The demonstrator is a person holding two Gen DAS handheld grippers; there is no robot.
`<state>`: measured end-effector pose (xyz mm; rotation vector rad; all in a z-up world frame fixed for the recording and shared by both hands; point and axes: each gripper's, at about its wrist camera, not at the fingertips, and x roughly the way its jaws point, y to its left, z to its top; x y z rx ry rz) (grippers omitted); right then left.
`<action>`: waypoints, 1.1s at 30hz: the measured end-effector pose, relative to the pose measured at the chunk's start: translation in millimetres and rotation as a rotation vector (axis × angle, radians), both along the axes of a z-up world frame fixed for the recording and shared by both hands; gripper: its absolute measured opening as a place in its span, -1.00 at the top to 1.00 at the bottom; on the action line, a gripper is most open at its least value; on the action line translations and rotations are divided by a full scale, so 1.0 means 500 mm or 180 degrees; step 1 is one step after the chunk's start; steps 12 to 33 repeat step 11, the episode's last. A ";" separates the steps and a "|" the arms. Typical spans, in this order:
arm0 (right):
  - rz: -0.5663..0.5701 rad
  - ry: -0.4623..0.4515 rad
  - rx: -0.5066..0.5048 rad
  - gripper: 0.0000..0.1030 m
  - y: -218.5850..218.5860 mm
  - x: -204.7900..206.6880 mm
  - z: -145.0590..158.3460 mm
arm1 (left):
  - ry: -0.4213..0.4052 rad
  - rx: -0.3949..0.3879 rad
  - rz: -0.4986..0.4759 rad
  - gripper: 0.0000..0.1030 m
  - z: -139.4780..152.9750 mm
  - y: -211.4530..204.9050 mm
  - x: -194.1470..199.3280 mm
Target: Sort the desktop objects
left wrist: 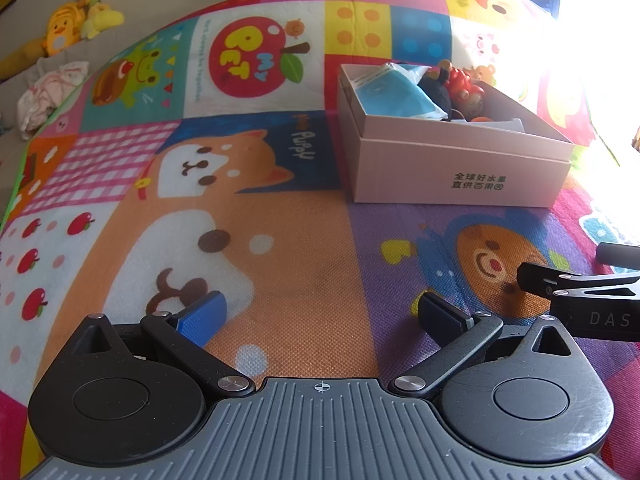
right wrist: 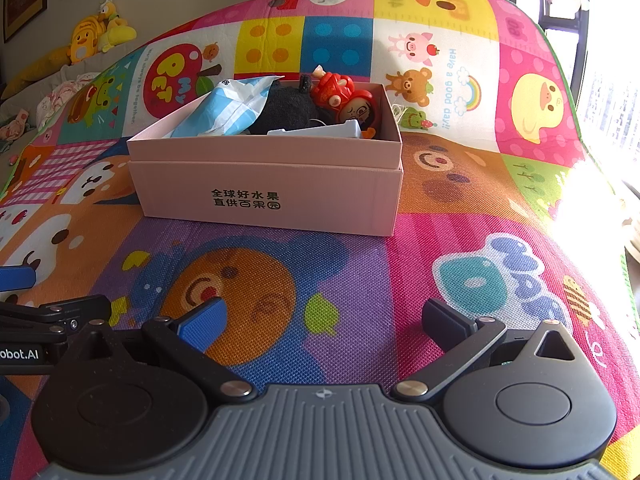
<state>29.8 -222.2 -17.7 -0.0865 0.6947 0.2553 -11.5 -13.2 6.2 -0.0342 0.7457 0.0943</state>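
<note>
Right now both grippers hang low over the play mat point(right wrist: 360, 264), on the near side of the pink box point(right wrist: 266, 196), nothing held

- left gripper point(left wrist: 320, 312): jaws spread wide, blue pad point(left wrist: 202, 318) on one finger, dark pad on the other, only mat between them. Sits nearer the camera than the box and off its left-front corner
- right gripper point(right wrist: 322, 322): same spread, wide apart, empty. Box is straight ahead of it, well apart
- each tool shows at the edge of the other's view: right one's black fingers at the right edge of the left wrist view, left one's blue pad at the left edge of the right wrist view. They sit side by side, close, not touching as far as I can tell

Box: pink cardboard, open top, looks nested in its own lid, black Chinese print on the front wall. Rests flat on the mat

Inside the box:
- blue-and-white plastic packet point(right wrist: 236, 106), left end, sticking up past the rim
- black fuzzy thing point(right wrist: 286, 110), middle, can't tell what it is
- red toy figures point(right wrist: 344, 96), right-back corner
- pale blue-grey flat piece point(right wrist: 320, 130), against the front wall, mostly hidden

No loose items visible on the mat around the box

Beyond the box, off the mat's far-left edge: yellow plush toys point(right wrist: 96, 34) and some crumpled cloth
</note>
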 end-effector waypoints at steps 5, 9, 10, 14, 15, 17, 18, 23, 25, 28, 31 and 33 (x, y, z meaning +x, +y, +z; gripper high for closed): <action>0.0000 0.0000 0.0000 -1.00 0.001 0.000 0.000 | 0.0001 -0.0001 0.0000 -1.00 0.000 0.000 0.000; 0.0000 0.0000 0.0000 -1.00 0.000 0.000 0.000 | 0.0008 0.0001 -0.0006 -1.00 0.001 -0.001 0.000; 0.0000 0.0000 0.0000 -1.00 0.000 0.000 0.000 | 0.0013 0.0003 -0.0011 -1.00 0.002 -0.002 0.000; 0.0000 0.0000 0.0000 -1.00 0.001 0.000 0.000 | 0.0020 0.0005 -0.0023 -1.00 0.003 -0.001 0.001; 0.0000 0.0000 0.0000 -1.00 0.001 0.000 0.000 | 0.0020 0.0005 -0.0023 -1.00 0.003 -0.001 0.001; 0.0000 0.0000 0.0000 -1.00 0.001 0.000 0.000 | 0.0020 0.0005 -0.0023 -1.00 0.003 -0.001 0.001; 0.0000 0.0000 0.0000 -1.00 0.001 0.000 0.000 | 0.0020 0.0005 -0.0023 -1.00 0.003 -0.001 0.001; 0.0000 0.0000 0.0000 -1.00 0.001 0.000 0.000 | 0.0020 0.0005 -0.0023 -1.00 0.003 -0.001 0.001; 0.0000 0.0000 0.0000 -1.00 0.001 0.000 0.000 | 0.0020 0.0005 -0.0023 -1.00 0.003 -0.001 0.001; 0.0000 0.0000 0.0000 -1.00 0.001 0.000 0.000 | 0.0020 0.0005 -0.0023 -1.00 0.003 -0.001 0.001; 0.0000 0.0000 0.0000 -1.00 0.001 0.000 0.000 | 0.0020 0.0005 -0.0023 -1.00 0.003 -0.001 0.001; 0.0000 0.0000 0.0000 -1.00 0.001 0.000 0.000 | 0.0020 0.0005 -0.0023 -1.00 0.003 -0.001 0.001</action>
